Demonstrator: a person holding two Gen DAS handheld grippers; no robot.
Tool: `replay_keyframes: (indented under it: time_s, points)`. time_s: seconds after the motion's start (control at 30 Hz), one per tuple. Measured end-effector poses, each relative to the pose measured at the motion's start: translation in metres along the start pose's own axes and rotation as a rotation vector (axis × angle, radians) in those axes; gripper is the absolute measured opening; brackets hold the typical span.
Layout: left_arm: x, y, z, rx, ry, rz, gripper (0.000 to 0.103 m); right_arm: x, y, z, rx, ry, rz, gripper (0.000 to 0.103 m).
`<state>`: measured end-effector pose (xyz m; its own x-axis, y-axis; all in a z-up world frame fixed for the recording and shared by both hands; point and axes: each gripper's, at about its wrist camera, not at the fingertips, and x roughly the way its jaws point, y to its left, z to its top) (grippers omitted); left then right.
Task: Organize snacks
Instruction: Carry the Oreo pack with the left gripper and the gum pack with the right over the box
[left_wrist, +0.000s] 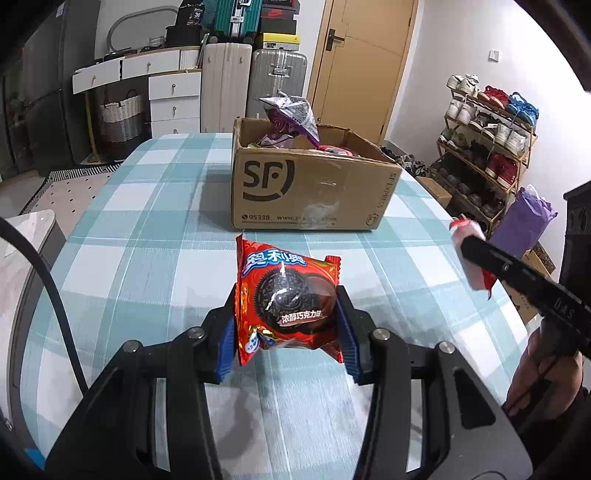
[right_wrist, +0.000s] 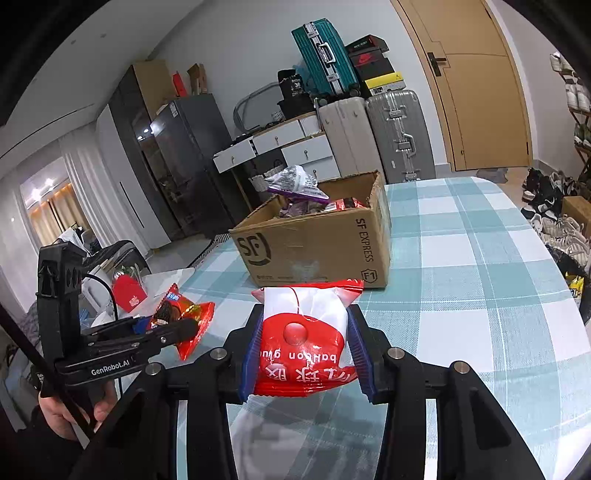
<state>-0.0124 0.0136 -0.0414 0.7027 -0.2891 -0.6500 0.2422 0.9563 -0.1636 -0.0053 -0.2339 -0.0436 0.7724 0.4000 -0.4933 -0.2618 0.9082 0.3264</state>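
Claws (left_wrist: 288, 325) (right_wrist: 306, 350) each clamp a snack above table (left_wrist: 147, 221).

White walls, wooden door (left_wrist: 364, 55), stacked suitcases (left_wrist: 255, 79), shoe rack (left_wrist: 487, 147), white drawers (left_wrist: 173, 99).

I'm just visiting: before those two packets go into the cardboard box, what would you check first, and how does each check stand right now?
1. Left tool grips the red cookie packet: ok.
2. Right tool grips the red-and-white packet: ok.
3. Cardboard box open on top: ok.
4. Room left inside the box: cannot tell; a purple packet already sticks up above the rim.
5. Checked tablecloth bare between the tools and the box: ok.
6. The two tools apart from each other: ok.
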Motion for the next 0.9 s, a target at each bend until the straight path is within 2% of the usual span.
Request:
replay_keyframes:
  time_s: [0.17,0.4,0.67,0.83,0.9]
  points:
    - [-0.019,-0.001,0.000,-0.024,-0.024,-0.011,0.043,-0.015,0.015,-0.001,-0.019,-0.030,0.022,0.043]
    - [-0.040,0.002,0.027,-0.033,-0.042,-0.051,0.043,-0.030,0.043,0.011,-0.075,-0.035,0.044,0.044]
    - [-0.066,-0.003,0.091,0.004,-0.071,-0.077,0.043,-0.055,0.066,0.075,-0.126,-0.110,0.059,0.044]
    - [-0.058,-0.013,0.144,0.032,-0.072,-0.053,0.043,-0.058,0.072,0.125,-0.099,-0.147,0.047,0.043]
    - [-0.047,-0.017,0.164,0.035,-0.049,-0.054,0.043,-0.055,0.071,0.145,-0.076,-0.157,0.040,0.043]
